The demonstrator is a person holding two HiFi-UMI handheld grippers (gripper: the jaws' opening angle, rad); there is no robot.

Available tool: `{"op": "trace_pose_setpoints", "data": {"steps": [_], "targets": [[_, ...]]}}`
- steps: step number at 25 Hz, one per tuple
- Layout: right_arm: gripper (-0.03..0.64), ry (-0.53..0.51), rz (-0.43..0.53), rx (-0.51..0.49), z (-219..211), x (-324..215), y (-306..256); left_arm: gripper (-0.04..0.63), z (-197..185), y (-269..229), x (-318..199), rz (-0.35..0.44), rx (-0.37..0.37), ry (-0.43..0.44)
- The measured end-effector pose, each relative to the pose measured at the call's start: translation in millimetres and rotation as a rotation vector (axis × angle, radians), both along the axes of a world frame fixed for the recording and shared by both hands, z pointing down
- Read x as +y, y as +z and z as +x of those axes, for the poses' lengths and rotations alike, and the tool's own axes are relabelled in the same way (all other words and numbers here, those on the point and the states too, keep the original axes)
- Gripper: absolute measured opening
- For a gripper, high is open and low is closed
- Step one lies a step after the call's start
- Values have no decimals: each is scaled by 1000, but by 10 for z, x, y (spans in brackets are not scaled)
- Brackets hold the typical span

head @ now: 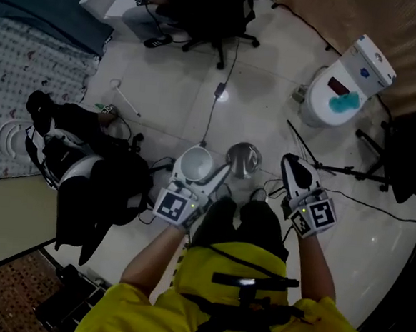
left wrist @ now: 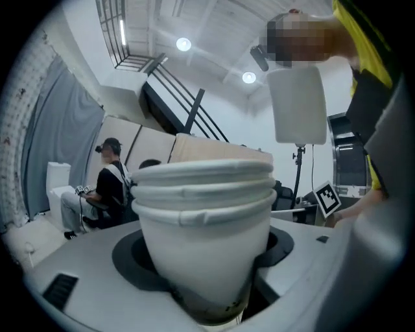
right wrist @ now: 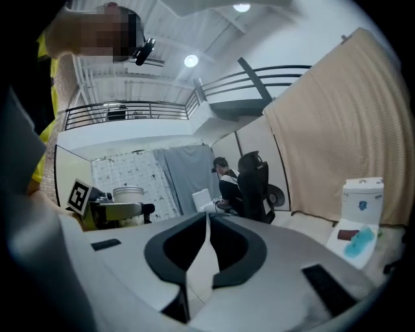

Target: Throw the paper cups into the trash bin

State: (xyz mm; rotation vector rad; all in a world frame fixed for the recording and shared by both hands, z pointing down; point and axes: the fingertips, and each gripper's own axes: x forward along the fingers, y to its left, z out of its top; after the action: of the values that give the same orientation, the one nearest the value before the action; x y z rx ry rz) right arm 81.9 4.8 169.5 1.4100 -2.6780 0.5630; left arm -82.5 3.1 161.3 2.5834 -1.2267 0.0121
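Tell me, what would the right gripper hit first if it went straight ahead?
Nothing nearby: the right gripper faces open floor; far ahead, probably the seated person by the black office chair.

Pale tiled floor point(head: 272, 74), steel bin point(head: 243, 159), white toilet point(head: 347, 83), cables point(head: 211, 119)

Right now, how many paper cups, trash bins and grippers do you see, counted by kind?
paper cups, nested, three rims showing: 3
trash bin: 1
grippers, the left gripper and the right gripper: 2
Total: 6
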Motion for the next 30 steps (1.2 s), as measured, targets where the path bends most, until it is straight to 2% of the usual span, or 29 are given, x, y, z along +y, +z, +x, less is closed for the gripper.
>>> {"op": "trace_pose_setpoints", "data": {"steps": [3, 5, 8, 11, 13, 15, 17, 20, 23, 28, 30], "targets": [[25, 15, -47, -23, 69, -187, 599, 334, 167, 623, -151, -79, -35, 46], [25, 27, -85, -23, 143, -301, 1133, 334, 241, 1273, -237, -161, -53, 51], [25, 37, -173, -7, 284, -378, 2082, 334, 403, 2602, -252, -306, -73, 50], [25, 20, -264, -3, 322, -411, 3082, 334, 556, 4128, -168, -466, -162, 77], [25, 16, -323, -4, 323, -405, 3699, 334, 651, 5035, -93, -558, -198, 102], [25, 10, -368, 11, 326, -363, 4253, 334, 755, 5791, -33, -626, -219, 113], [25, 6, -408, 20, 300, -319, 4739, 334, 849, 6389, -27, -659, -233, 117], [25, -19, -469, 55, 268, -188, 5283, 334, 987, 7013, 28, -707, -227, 110], [25, -31, -499, 92, 280, -68, 5613, 342, 1012, 7410, 147, -769, -267, 84], [25, -38, -547, 108, 256, 30, 5944, 349, 1047, 7660, 277, -854, -280, 83], [25, -31, -564, 109, 275, 28, 6030, 374, 1086, 7712, 287, -873, -301, 86]]}}
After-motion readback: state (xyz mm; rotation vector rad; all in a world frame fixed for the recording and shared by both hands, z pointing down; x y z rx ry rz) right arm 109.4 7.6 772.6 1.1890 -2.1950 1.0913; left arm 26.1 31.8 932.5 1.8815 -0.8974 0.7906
